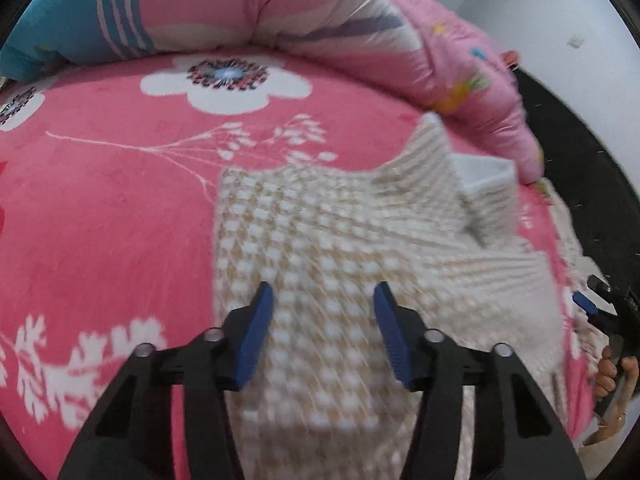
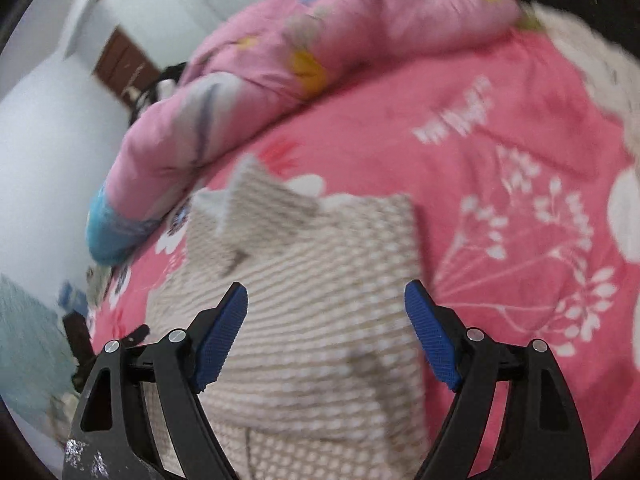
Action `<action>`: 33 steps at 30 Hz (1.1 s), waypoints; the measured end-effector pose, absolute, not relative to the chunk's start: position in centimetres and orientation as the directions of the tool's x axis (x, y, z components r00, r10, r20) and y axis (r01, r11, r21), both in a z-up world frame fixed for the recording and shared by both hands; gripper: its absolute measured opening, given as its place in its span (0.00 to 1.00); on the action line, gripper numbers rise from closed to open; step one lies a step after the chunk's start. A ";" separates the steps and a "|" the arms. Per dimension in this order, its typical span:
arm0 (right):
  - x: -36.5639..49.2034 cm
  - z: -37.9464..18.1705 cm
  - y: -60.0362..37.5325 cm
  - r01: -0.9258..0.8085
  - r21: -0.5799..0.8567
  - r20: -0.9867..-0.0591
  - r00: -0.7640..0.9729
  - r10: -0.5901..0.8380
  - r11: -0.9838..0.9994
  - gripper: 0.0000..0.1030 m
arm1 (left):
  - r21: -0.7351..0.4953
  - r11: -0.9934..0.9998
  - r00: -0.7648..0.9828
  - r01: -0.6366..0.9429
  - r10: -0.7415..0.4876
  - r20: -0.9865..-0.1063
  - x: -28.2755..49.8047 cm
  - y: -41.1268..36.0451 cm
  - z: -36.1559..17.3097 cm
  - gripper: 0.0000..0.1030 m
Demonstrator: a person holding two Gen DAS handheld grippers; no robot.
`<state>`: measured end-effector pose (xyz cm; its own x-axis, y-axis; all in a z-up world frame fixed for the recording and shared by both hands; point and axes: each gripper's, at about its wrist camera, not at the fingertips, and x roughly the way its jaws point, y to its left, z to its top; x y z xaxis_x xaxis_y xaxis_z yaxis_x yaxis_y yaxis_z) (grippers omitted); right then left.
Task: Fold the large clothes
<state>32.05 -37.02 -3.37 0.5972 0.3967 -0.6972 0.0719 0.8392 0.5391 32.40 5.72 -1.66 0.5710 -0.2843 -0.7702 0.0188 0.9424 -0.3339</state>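
Under me is the bed (image 1: 100, 208), covered in a pink blanket with white flowers and sprigs. On it lies the garment (image 1: 320, 264), a beige and white checked knit spread flat, its collar end pointing toward the far edge. Along that far edge a rolled pink quilt (image 1: 280, 12) rests on the bed, one end turning blue. The garment's collar comes near the quilt.

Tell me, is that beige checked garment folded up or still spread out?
Partly folded. The garment lies on the pink blanket with straight doubled edges, but one corner sticks up.
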 end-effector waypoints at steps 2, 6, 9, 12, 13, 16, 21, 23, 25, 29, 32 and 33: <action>33.0 -4.6 -38.6 0.111 0.562 -0.707 0.578 0.407 0.820 0.67 | -0.309 0.951 0.582 0.028 -0.267 -0.768 32.7 5.3 -1.6 0.42; 35.5 -7.3 -40.1 0.142 0.626 -0.693 0.553 0.463 0.767 0.49 | -0.256 0.965 0.596 0.061 -0.241 -0.766 32.5 4.7 -1.2 0.23; 36.2 -7.5 -39.9 0.110 0.630 -0.678 0.562 0.475 0.769 0.20 | -0.195 0.978 0.618 0.075 -0.199 -0.761 32.0 4.4 -0.7 0.08; 35.3 -5.5 -38.6 0.025 0.562 -0.660 0.616 0.430 0.827 0.09 | -0.189 0.977 0.671 0.099 -0.205 -0.712 30.8 4.6 1.5 0.06; 35.1 -5.0 -38.2 0.007 0.550 -0.655 0.624 0.426 0.835 0.09 | -0.192 0.976 0.689 0.103 -0.209 -0.694 30.4 4.8 2.2 0.06; 34.8 -4.5 -36.8 -0.041 0.486 -0.664 0.632 0.399 0.873 0.09 | -0.190 0.977 0.720 0.100 -0.202 -0.663 29.5 5.6 3.6 0.06; 36.1 -6.1 -35.4 -0.018 0.426 -0.716 0.605 0.349 0.904 0.12 | -0.157 0.987 0.640 0.044 -0.148 -0.754 30.8 6.7 -1.4 0.07; 36.3 -6.6 -35.8 0.004 0.436 -0.721 0.600 0.347 0.900 0.24 | -0.179 0.983 0.647 0.037 -0.160 -0.745 30.4 7.1 -1.9 0.11; 36.0 -6.2 -36.6 0.030 0.449 -0.720 0.604 0.341 0.893 0.41 | -0.197 0.980 0.660 0.024 -0.164 -0.733 29.9 7.6 -1.3 0.16; 33.0 -3.1 -37.1 -0.009 0.414 -0.669 0.675 0.311 0.910 0.48 | -0.183 0.983 0.730 0.003 -0.128 -0.672 28.1 8.5 1.8 0.18; 29.9 -0.9 -34.6 -0.159 0.364 -0.622 0.691 0.367 0.918 0.48 | -0.203 0.976 0.757 0.081 -0.192 -0.624 26.8 7.6 3.7 0.18; 29.0 -0.8 -32.7 -0.233 0.324 -0.633 0.668 0.393 0.917 0.48 | -0.211 0.968 0.745 0.134 -0.239 -0.623 26.6 6.5 4.0 0.18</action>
